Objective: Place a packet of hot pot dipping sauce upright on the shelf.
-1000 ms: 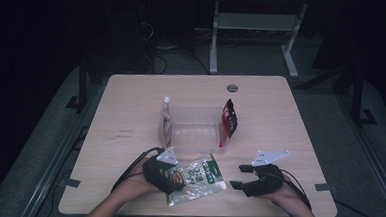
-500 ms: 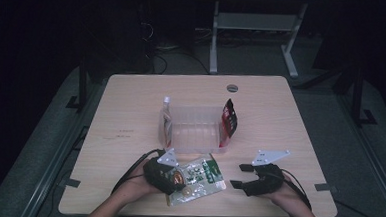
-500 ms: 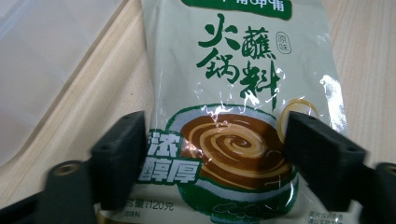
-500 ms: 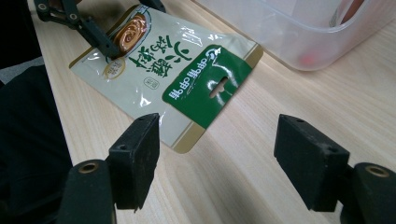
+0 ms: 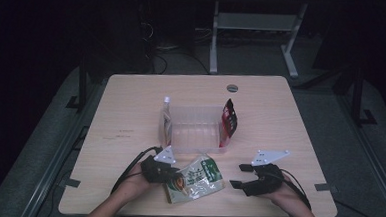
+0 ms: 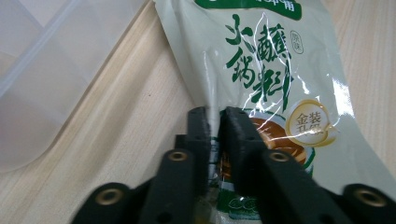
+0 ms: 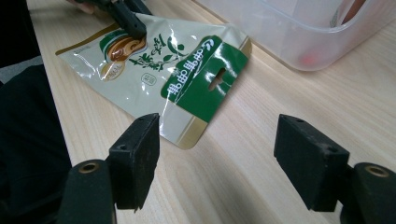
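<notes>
Here, labelled from the near edge:
Left gripper point(image 6: 212, 114): jaws have just been closing, now pinched on the packet's edge.
Seasoning packet point(image 5: 197, 179): flat on the table point(image 5: 131, 105), just in front of the clear plastic bin point(image 5: 195, 131).
Right gripper point(image 7: 224, 158): jaws wide, nothing between them, resting on the table beside the packet's green header.
</notes>
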Motion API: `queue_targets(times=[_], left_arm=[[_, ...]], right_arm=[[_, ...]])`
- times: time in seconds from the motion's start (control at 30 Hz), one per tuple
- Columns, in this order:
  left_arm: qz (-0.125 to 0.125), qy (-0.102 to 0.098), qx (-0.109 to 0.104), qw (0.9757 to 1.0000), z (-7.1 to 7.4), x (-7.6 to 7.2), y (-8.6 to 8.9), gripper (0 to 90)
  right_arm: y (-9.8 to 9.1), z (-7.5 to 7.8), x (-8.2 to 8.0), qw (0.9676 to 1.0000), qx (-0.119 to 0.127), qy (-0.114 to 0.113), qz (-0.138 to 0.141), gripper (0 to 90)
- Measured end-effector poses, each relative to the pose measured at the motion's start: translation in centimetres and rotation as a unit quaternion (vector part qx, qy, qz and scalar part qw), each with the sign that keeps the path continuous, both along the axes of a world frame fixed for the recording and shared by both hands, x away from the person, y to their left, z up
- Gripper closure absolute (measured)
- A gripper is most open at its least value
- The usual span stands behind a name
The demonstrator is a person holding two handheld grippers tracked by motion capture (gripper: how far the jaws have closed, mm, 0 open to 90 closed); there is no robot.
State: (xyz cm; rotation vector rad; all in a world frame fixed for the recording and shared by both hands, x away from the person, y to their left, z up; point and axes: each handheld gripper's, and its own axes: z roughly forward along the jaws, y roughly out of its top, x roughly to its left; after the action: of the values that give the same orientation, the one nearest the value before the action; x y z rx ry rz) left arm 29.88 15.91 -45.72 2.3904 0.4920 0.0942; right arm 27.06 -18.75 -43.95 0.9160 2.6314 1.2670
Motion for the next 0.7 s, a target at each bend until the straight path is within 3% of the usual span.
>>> queue_targets(times=[0.13, 0.3, 0.7], left_arm=[[-0.003, 0.005, -0.002, 1.0000, 0.1, 0.0, 0.1, 89.3], [-0.010, 0.024, -0.023, 0.9994, 0.4, 0.2, 0.5, 90.0], [-0.027, 0.007, -0.070, 0.9972, 2.3, -0.2, 1.5, 90.0]], right_arm=[[0.0, 0.0, 0.0, 1.0000, 0.001, 0.000, 0.000, 31.0], [-0.2, 0.0, 0.1, 1.0000, 0.003, 0.001, -0.001, 30.9], [-0.4, 0.2, 0.1, 0.9998, 0.016, 0.003, -0.007, 30.1]])
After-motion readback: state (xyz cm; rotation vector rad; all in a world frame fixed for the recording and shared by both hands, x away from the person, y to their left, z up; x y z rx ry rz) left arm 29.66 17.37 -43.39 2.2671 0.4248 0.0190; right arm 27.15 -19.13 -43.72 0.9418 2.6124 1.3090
